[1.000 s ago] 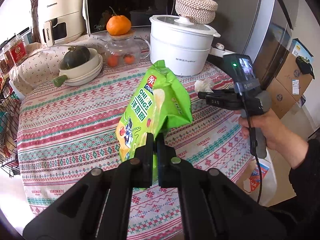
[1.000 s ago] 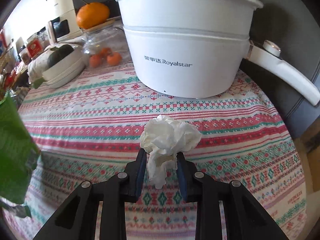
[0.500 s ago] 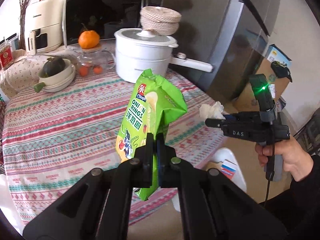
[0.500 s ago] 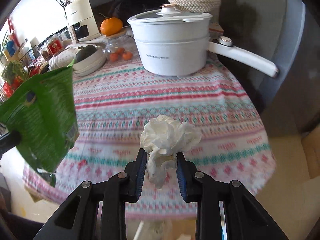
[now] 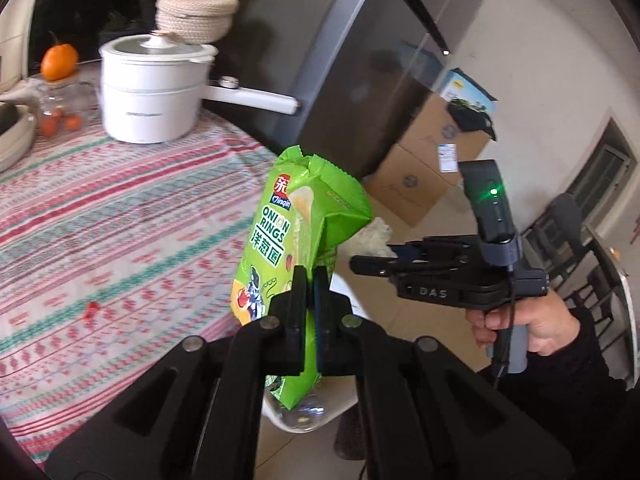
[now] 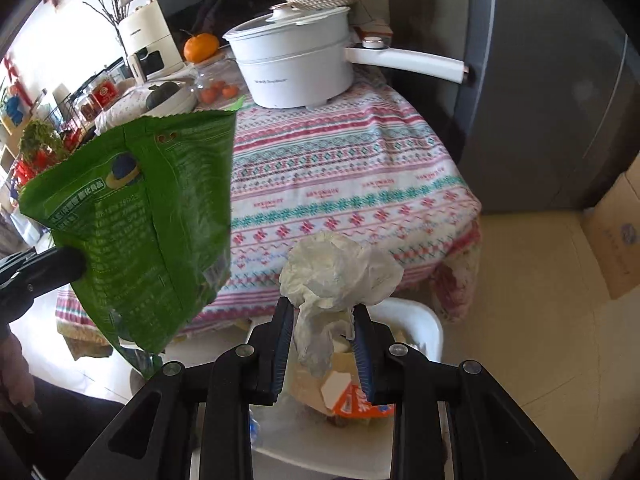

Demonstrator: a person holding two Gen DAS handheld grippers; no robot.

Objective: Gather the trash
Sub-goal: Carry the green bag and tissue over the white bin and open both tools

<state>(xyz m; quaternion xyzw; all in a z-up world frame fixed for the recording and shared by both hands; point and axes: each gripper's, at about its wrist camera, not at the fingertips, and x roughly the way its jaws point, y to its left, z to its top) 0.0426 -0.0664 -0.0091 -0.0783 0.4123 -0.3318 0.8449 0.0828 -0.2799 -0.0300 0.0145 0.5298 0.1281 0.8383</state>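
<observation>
My left gripper [image 5: 309, 286] is shut on a green onion-rings snack bag [image 5: 298, 236], held upright in the air past the table's edge; the bag also shows in the right wrist view [image 6: 140, 216]. My right gripper [image 6: 322, 320] is shut on a crumpled white tissue [image 6: 340, 272] and hangs over a white trash bin [image 6: 424, 322] that holds paper and packaging. In the left wrist view the right gripper [image 5: 360, 264] is to the right of the bag, with the tissue [image 5: 374, 236] at its tips and the bin [image 5: 320, 412] below.
The round table with a patterned cloth [image 6: 340, 168] carries a white electric pot [image 6: 296, 64] with a long handle, an orange [image 6: 201, 46] and bowls. A grey fridge [image 6: 540, 80] stands to the right. Cardboard boxes [image 5: 424, 168] sit on the floor.
Both grippers have moved off the table to the right with their loads and now hang over the trash bin. The right jaws have opened a little but the tissue stays between them.
</observation>
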